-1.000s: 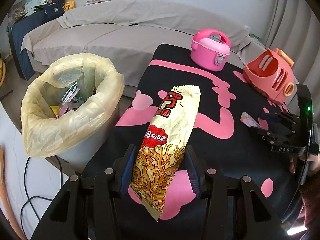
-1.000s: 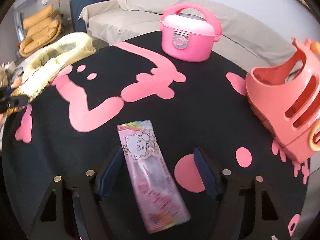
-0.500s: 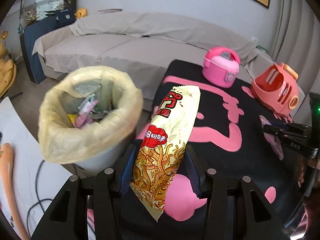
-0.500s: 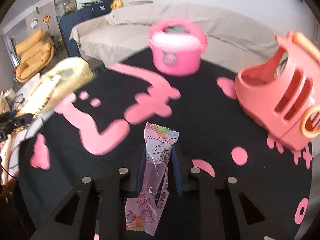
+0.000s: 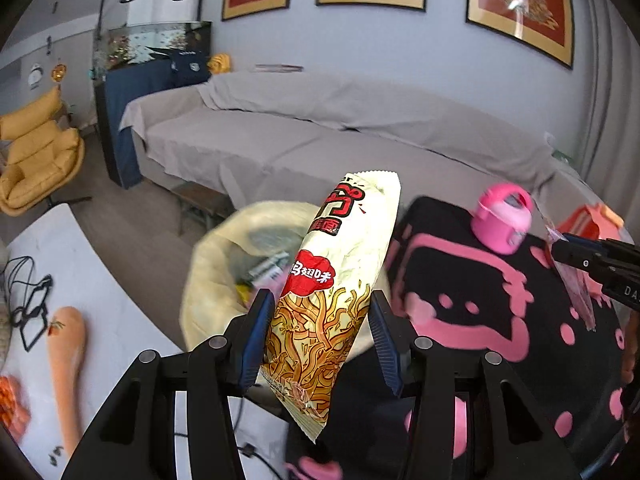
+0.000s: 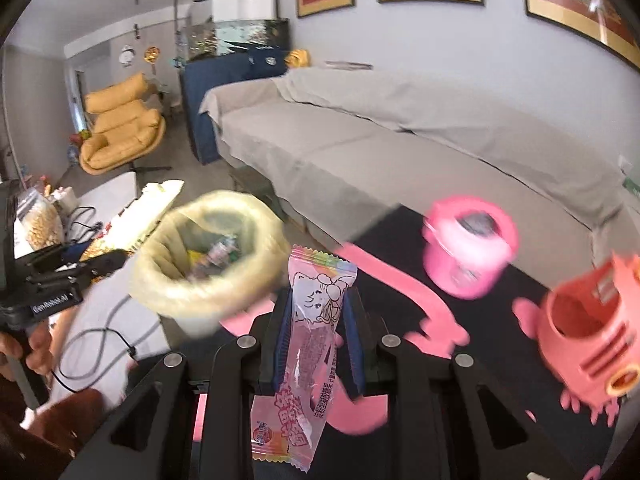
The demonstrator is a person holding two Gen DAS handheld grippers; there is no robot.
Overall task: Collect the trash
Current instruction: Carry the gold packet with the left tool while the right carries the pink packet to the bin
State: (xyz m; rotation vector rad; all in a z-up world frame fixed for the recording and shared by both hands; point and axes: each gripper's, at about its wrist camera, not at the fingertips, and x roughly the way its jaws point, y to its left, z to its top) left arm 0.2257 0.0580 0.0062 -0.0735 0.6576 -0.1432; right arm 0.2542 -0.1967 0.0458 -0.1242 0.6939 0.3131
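Trash bin [image 5: 218,276], lined with a pale yellow bag and holding wrappers, sits on the floor beside the black-and-pink table [image 5: 472,280] in the left wrist view, partly hidden behind the noodle snack packet [image 5: 336,292]. The left gripper [image 5: 318,338] pinches that packet near its lower half, so it stands almost upright. At 3 o'clock the right gripper [image 5: 580,258] holds the pink candy wrapper [image 5: 576,284] over the table. A pink toy rice cooker [image 5: 502,220] stands at 2 o'clock.

In the right wrist view, the right gripper [image 6: 316,340] is clamped on the candy wrapper [image 6: 308,344], upright between the pads. The bin [image 6: 208,264] lies at 10 o'clock, blurred. The left gripper [image 6: 80,264] shows at 9 o'clock; its grip cannot be told here. A coral toy toaster [image 6: 588,328] sits at 3 o'clock.
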